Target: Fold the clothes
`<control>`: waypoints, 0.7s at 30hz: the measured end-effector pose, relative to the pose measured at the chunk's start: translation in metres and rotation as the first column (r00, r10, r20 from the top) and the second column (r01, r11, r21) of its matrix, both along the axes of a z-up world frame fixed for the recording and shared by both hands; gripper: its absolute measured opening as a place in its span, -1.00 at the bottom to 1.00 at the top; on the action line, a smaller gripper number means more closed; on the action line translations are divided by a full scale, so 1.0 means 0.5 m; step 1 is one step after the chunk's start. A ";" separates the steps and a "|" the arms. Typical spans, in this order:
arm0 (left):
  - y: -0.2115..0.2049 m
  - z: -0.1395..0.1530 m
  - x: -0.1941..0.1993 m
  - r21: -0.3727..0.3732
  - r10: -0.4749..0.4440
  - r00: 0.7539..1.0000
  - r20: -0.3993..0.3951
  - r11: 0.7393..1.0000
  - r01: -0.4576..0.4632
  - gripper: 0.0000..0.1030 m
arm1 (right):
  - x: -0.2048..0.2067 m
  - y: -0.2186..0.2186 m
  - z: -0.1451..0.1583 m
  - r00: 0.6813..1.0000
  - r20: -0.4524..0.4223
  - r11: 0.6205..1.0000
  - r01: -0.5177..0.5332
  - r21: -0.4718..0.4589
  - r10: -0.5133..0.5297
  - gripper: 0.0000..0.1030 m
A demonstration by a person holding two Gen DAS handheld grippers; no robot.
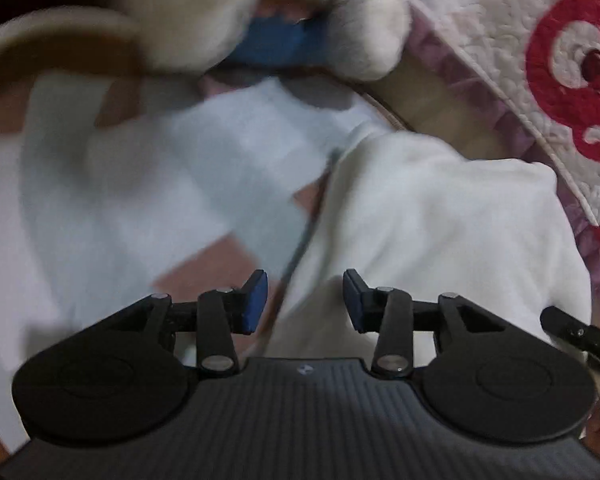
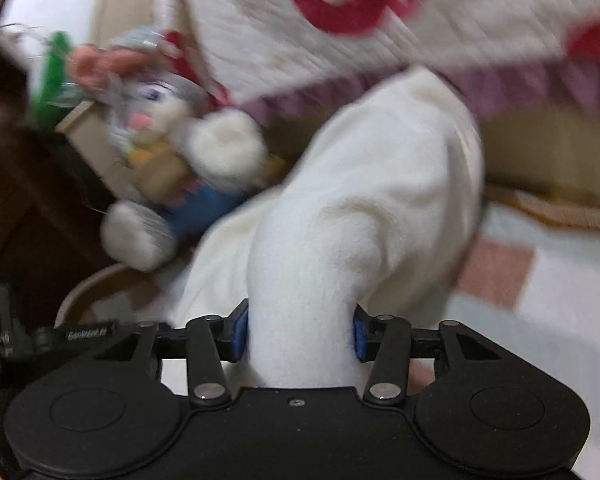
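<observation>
Fleecy cream garment [image 2: 380,200] bunched in right tool [image 2: 298,336]

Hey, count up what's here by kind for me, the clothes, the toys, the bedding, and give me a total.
Clothes: 1, white fleece garment, bunched between the right gripper's jaws
Stuffed toys: 1, plush bunny in blue
Bedding: 2, checked sheet and quilt with red rings
Total: 4

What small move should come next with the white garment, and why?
Probably the left gripper should close on the white garment's near edge. Its fingers stand open and empty above the cloth, while the right gripper has a thick fold bunched between its fingers.
</observation>
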State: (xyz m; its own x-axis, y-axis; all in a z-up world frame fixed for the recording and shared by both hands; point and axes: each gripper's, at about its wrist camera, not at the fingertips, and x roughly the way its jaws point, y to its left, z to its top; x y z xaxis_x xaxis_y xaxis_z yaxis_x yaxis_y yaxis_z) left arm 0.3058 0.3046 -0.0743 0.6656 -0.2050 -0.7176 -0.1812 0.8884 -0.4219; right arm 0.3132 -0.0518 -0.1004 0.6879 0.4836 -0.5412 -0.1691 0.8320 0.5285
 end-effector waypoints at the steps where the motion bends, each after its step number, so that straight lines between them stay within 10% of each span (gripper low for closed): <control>1: 0.008 0.009 -0.017 -0.012 0.017 1.000 0.008 1.000 -0.017 -0.18 | -0.006 -0.006 -0.002 1.000 -0.012 1.000 0.016 0.020 -0.015 0.15; 8: 0.016 0.013 -0.163 -0.333 0.145 0.988 -0.048 0.930 -0.153 0.06 | -0.055 -0.025 0.025 0.997 -0.067 0.998 0.049 0.027 -0.047 0.24; 11: 0.004 0.007 -0.222 -0.340 0.159 0.986 -0.048 0.926 -0.165 0.06 | -0.082 -0.042 0.022 0.998 -0.066 0.999 0.026 0.022 -0.025 0.26; 19: -0.005 -0.087 -0.251 -0.595 0.126 0.981 -0.151 0.781 -0.192 0.13 | -0.114 -0.037 -0.033 0.992 -0.113 0.996 -0.055 0.076 0.063 0.61; 21: -0.015 -0.089 -0.245 -0.587 0.155 0.982 -0.106 0.788 -0.188 0.13 | -0.111 -0.031 -0.064 0.989 -0.144 0.992 -0.021 0.124 0.039 0.77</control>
